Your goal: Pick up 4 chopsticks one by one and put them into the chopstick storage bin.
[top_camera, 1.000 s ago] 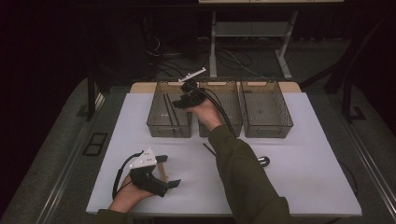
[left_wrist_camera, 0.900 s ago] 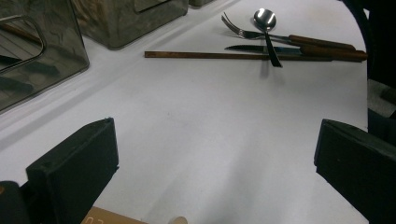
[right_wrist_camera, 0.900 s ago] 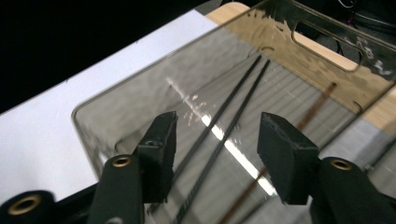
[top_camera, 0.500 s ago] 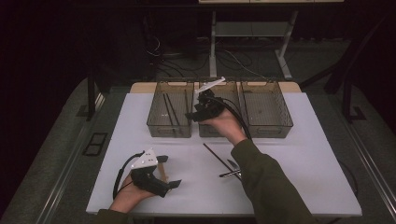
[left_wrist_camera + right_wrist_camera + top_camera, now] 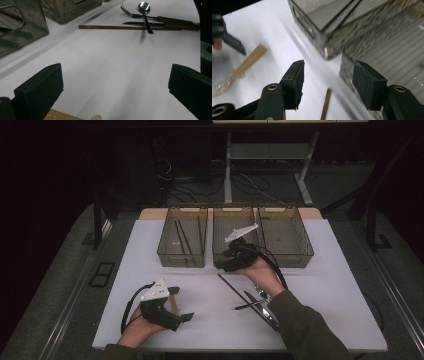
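My right gripper (image 5: 225, 265) hangs low at the near wall of the middle clear bin (image 5: 220, 220). Its jaws have just been opening and hold nothing (image 5: 328, 82). Below them a dark chopstick (image 5: 325, 105) lies on the white table (image 5: 325, 285). The left bin (image 5: 167, 250) holds a few chopsticks (image 5: 182, 240). My left gripper (image 5: 183, 305) rests at the table's near left, wide open and empty (image 5: 115, 85). A wooden-handled spoon (image 5: 173, 301) lies between its jaws, untouched.
A chopstick (image 5: 125, 27), fork (image 5: 132, 15), knife (image 5: 145, 24) and black-handled spoon (image 5: 145, 10) lie together near the right forearm (image 5: 300, 325). The right bin (image 5: 305, 245) stands at the back. A metal stand (image 5: 265, 150) is behind the table.
The right gripper came from above the left bin, moving right and toward me, down to the middle bin's near wall. The cutlery by the forearm is now uncovered. The left gripper stayed put.
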The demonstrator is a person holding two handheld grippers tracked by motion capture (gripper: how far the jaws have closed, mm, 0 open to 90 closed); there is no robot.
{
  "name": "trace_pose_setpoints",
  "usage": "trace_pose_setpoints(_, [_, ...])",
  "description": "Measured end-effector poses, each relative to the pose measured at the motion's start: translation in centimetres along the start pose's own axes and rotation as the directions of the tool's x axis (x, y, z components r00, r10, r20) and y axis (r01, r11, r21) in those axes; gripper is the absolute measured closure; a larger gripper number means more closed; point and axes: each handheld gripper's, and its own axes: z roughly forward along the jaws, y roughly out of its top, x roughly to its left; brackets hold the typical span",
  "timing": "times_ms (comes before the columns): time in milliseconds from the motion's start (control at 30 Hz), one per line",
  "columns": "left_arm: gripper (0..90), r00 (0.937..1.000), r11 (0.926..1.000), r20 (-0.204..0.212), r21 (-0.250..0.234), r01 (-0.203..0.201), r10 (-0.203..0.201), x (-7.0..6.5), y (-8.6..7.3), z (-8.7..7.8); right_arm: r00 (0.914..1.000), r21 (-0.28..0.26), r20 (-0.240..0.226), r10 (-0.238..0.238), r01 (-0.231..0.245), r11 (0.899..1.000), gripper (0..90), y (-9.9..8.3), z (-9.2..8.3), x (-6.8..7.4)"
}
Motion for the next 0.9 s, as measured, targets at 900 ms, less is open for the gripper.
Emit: trace_pose_setpoints(900, [0.0,0.9999,0.9998,-0.007,0.017,-0.008,0.008,-0.1,0.0,0.1,0.9987,0.117,-0.050,0.000,0.006,0.993,67.4,-9.7,-2.0,1.7])
